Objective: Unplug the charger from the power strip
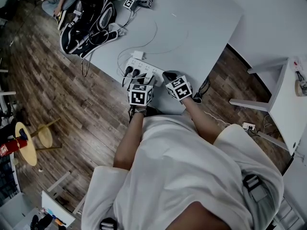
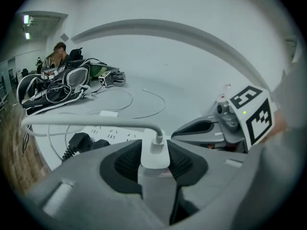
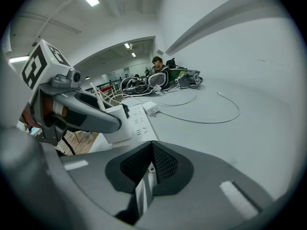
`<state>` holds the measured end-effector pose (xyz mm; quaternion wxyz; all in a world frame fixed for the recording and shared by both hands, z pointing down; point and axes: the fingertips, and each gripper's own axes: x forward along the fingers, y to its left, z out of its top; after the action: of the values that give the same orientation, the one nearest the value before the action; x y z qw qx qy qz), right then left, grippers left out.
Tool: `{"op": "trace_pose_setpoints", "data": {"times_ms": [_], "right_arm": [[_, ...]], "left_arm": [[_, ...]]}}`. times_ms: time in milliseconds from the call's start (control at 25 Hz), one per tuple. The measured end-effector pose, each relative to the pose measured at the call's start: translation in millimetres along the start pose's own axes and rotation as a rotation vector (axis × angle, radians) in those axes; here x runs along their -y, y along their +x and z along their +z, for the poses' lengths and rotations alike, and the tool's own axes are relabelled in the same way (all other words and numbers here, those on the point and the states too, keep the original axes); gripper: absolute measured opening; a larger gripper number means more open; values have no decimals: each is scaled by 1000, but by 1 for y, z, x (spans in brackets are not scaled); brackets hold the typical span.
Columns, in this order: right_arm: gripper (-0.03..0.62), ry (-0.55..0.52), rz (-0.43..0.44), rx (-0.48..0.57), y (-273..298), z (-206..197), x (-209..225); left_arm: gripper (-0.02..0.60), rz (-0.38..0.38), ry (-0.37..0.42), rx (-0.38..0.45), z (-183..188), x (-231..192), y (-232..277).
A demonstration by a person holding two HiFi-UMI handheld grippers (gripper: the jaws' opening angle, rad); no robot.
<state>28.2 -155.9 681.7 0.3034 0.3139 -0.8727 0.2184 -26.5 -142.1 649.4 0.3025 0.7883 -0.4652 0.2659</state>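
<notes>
A white power strip (image 1: 142,69) lies near the front edge of the grey table (image 1: 201,28), with two black plugs (image 1: 132,72) in its left end. In the left gripper view my left gripper (image 2: 154,151) is shut on a white charger (image 2: 154,158); its white cable (image 2: 86,123) runs off to the left over the strip (image 2: 112,134). The jaws hide whether its prongs sit in a socket. My right gripper (image 1: 169,76) rests just right of the left one (image 1: 144,82), by the strip's near end. In its own view my right gripper (image 3: 152,152) is shut with nothing between the pads.
Black bags (image 1: 88,18) and another marker-cube device (image 1: 139,3) lie at the table's far left. A second white adapter (image 1: 138,55) with a looping thin cable (image 1: 153,37) lies behind the strip. Stools (image 1: 29,143) stand on the wood floor; a white table (image 1: 290,104) is at the right.
</notes>
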Motion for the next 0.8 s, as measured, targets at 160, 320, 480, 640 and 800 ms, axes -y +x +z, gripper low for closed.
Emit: {"op": "trace_pose_setpoints", "data": {"times_ms": [160, 320, 480, 640, 800], "right_arm": [[2, 2, -1, 1, 0, 0, 0], [2, 1, -6, 5, -1, 0, 0], [2, -1, -7, 3, -1, 0, 0], [2, -2, -7, 1, 0, 0, 0], [3, -1, -5, 1, -1, 0, -1]], "left_arm": [[143, 21, 89, -24, 0, 2, 1], [143, 54, 220, -58, 0, 7, 4], [144, 63, 256, -86, -1, 7, 5], [143, 35, 145, -60, 0, 2, 2], [144, 7, 52, -47, 0, 0, -2]]}}
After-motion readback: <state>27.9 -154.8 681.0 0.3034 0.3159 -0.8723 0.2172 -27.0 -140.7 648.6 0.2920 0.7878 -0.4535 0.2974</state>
